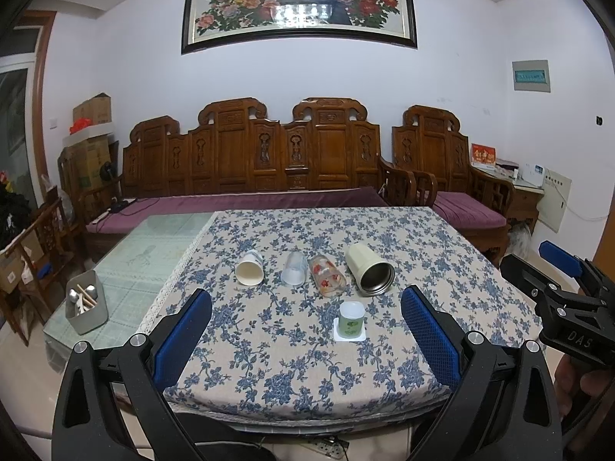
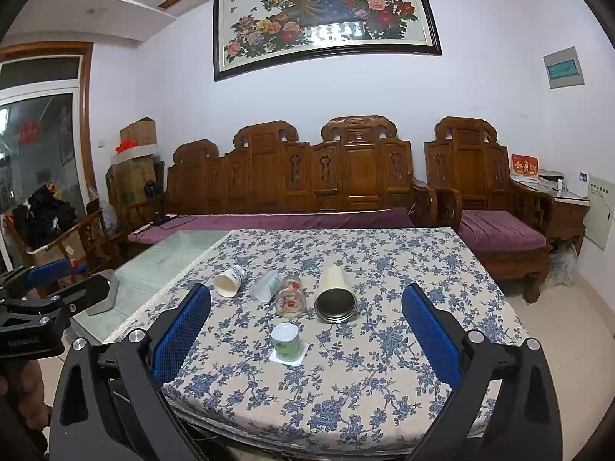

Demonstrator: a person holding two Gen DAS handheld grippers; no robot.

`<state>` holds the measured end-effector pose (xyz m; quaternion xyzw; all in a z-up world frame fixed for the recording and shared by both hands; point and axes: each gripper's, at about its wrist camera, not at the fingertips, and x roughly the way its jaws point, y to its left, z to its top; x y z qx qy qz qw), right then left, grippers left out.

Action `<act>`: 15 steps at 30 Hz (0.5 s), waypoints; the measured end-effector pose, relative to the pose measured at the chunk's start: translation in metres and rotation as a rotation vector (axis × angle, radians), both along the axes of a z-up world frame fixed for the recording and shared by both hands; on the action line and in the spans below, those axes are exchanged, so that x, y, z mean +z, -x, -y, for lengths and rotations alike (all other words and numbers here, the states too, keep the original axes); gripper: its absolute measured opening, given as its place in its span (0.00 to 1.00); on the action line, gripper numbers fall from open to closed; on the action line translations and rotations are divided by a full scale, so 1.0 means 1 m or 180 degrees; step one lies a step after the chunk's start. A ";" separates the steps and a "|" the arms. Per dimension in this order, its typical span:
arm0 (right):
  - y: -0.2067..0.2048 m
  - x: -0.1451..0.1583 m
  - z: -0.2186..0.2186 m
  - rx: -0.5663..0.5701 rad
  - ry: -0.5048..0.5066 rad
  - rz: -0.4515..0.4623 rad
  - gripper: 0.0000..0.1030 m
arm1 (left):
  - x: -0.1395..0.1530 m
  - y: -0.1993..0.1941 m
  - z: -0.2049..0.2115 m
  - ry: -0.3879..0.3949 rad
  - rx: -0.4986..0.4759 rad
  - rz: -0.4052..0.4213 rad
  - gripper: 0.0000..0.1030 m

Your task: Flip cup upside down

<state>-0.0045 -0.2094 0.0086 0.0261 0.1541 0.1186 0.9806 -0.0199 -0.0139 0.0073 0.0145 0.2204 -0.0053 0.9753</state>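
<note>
Several cups lie on their sides in a row on the flowered tablecloth: a white paper cup [image 1: 250, 268] [image 2: 229, 280], a clear plastic cup [image 1: 294, 269] [image 2: 265, 286], a flowered glass [image 1: 326, 276] [image 2: 291, 295] and a cream steel tumbler [image 1: 369, 269] [image 2: 335, 295]. A small green-and-white cup [image 1: 351, 319] [image 2: 286, 341] stands in front of them with its wide white rim flat on the cloth. My left gripper [image 1: 306, 330] is open and empty above the near table edge. My right gripper [image 2: 306, 332] is open and empty, also near the front edge; it shows at the right of the left view [image 1: 565, 280].
A grey caddy with utensils [image 1: 85, 302] stands on the glass part of the table at the left. A carved wooden sofa [image 1: 250, 161] with purple cushions is behind the table, and an armchair [image 2: 496, 211] to the right.
</note>
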 end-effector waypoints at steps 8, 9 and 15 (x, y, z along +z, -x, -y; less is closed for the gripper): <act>0.000 0.000 0.000 -0.0005 0.0001 0.0001 0.97 | 0.000 -0.001 0.001 0.0011 -0.0008 -0.0006 0.92; -0.001 0.000 0.000 -0.0001 0.0002 -0.0002 0.97 | 0.000 -0.001 0.001 0.0014 -0.0009 -0.0006 0.92; 0.000 -0.002 0.000 0.0000 -0.0003 -0.0007 0.97 | 0.000 -0.001 0.001 0.0013 -0.0009 -0.0006 0.92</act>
